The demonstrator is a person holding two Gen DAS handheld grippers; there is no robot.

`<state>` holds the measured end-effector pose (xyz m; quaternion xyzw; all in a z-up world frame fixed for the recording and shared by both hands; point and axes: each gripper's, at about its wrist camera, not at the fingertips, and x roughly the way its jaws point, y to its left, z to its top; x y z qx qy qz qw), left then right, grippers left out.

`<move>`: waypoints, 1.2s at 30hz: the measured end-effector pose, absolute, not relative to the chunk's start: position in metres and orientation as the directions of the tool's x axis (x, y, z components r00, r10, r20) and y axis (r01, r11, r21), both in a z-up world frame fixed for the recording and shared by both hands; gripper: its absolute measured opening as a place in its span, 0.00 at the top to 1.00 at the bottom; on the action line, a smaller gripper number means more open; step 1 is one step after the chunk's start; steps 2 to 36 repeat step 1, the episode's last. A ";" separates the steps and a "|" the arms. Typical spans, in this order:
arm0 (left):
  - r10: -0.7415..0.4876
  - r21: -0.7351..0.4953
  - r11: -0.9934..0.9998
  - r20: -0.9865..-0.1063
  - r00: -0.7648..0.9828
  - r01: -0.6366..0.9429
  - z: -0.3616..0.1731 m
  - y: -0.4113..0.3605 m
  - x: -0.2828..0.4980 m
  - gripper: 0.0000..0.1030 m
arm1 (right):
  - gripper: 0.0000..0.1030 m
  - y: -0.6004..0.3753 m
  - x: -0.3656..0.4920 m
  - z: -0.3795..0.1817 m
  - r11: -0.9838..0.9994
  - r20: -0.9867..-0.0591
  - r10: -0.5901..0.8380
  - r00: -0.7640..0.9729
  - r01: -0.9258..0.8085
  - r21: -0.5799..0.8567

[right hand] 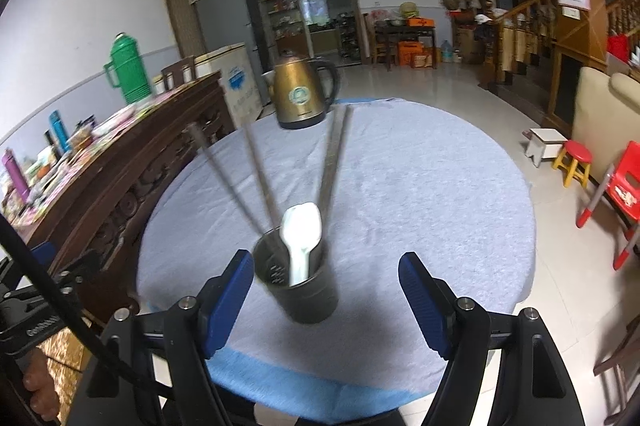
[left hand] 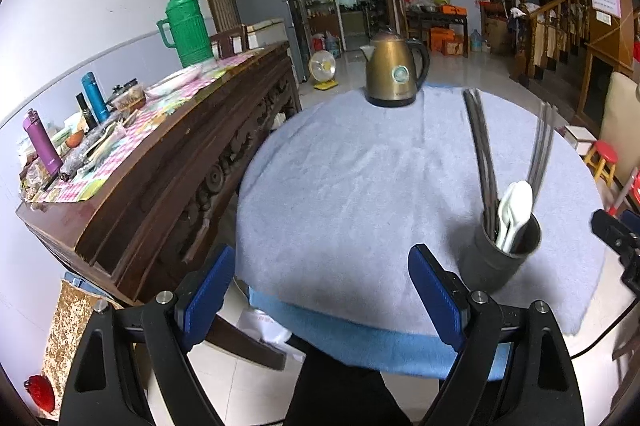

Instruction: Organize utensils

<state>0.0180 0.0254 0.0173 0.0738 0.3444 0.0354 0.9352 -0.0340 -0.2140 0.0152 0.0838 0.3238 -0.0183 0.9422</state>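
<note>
A round bench [left hand: 340, 185] under pale blue cloth, brass-coloured kettle [left hand: 394, 69] at its far side. Nearer me than the kettle stands the dark utensil holder [right hand: 298, 278] — chopsticks [right hand: 256, 173] and white spoons [right hand: 300, 234] already upright inside. My left tool [left hand: 324, 290] and right tool [right hand: 326, 296] both gape wide, gripping nothing — any approach should avoid tipping the holder.

Left gripper [left hand: 322, 292] spread wide, empty; utensil cup [left hand: 500, 258] upright on table [left hand: 340, 185]
</note>
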 end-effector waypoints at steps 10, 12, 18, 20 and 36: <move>0.110 0.152 0.988 -0.646 0.755 -0.013 0.016 0.027 0.023 0.14 | 0.24 -0.222 -0.029 0.012 0.984 -0.613 0.001 0.790 0.109 0.142; 0.110 0.152 0.988 -0.646 0.755 -0.013 0.016 0.027 0.023 0.14 | 0.24 -0.222 -0.029 0.012 0.984 -0.613 0.001 0.790 0.109 0.142; 0.110 0.152 0.988 -0.646 0.755 -0.013 0.016 0.027 0.023 0.14 | 0.24 -0.222 -0.029 0.012 0.984 -0.613 0.001 0.790 0.109 0.142; 0.110 0.152 0.988 -0.646 0.755 -0.013 0.016 0.027 0.023 0.14 | 0.24 -0.222 -0.029 0.012 0.984 -0.613 0.001 0.790 0.109 0.142; 0.110 0.152 0.988 -0.646 0.755 -0.013 0.016 0.027 0.023 0.14 | 0.24 -0.222 -0.029 0.012 0.984 -0.613 0.001 0.790 0.109 0.142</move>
